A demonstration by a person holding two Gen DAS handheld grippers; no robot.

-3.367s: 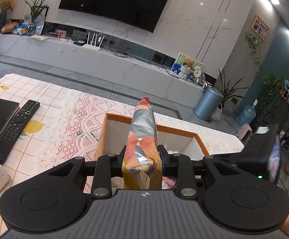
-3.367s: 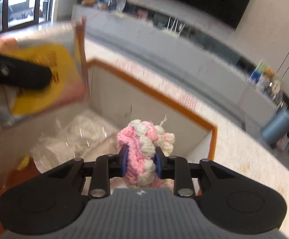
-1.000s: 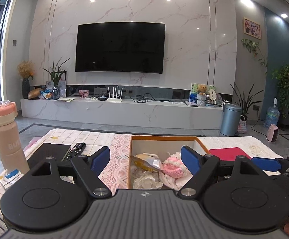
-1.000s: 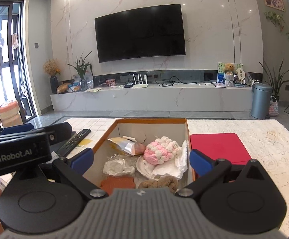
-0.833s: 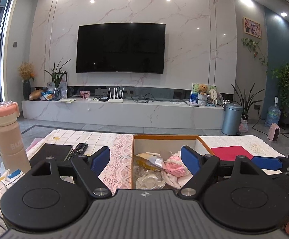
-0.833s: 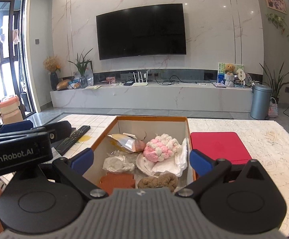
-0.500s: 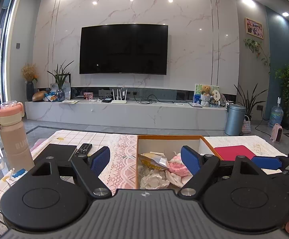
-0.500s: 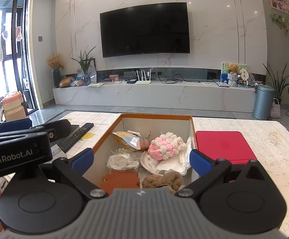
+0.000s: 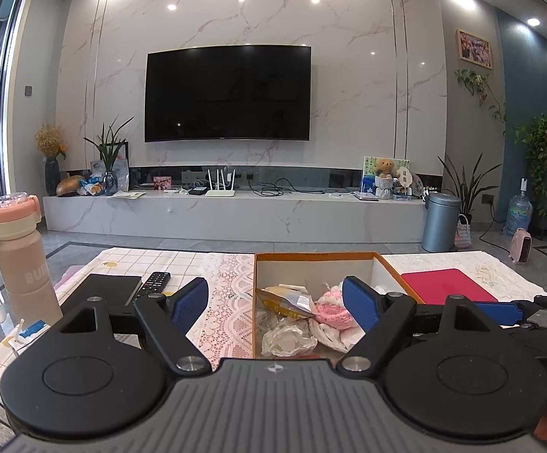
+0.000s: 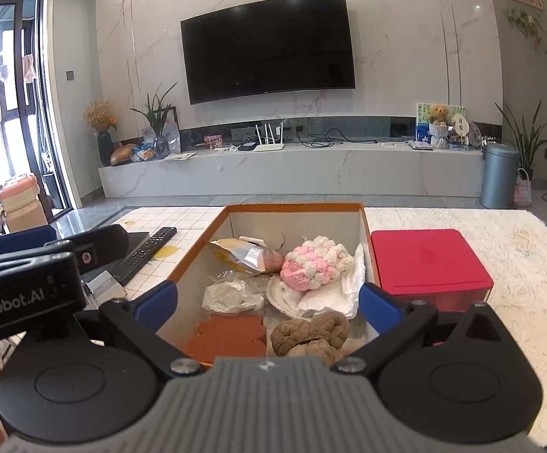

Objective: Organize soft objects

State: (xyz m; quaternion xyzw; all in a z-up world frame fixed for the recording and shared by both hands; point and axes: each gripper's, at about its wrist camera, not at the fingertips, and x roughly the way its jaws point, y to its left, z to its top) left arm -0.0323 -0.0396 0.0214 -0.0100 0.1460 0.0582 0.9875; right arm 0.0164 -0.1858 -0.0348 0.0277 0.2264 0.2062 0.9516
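Note:
An orange-rimmed cardboard box (image 10: 294, 207) (image 9: 313, 254) stands on the table and holds soft things. Inside lie a pink-and-white knitted ball (image 10: 315, 261) (image 9: 333, 305), a foil snack bag (image 10: 245, 256) (image 9: 284, 301), a crumpled clear plastic bag (image 10: 232, 295) (image 9: 286, 338), white cloth (image 10: 326, 299), an orange felt piece (image 10: 228, 336) and a brown plush lump (image 10: 311, 334). My right gripper (image 10: 268, 300) hovers open in front of the box with nothing in it. My left gripper (image 9: 275, 305) is open and empty too, held back from the box's left front.
A red flat box (image 10: 426, 262) (image 9: 447, 285) lies right of the cardboard box. A black remote (image 10: 149, 249) (image 9: 153, 283) and a black notebook (image 9: 109, 285) lie to the left on the checked cloth. A pink bottle (image 9: 20, 260) stands at the table's far left.
Earlier the left gripper held the foil bag and the right held the knitted ball over the box. Both now lie in the box, and both grippers are open and drawn back.

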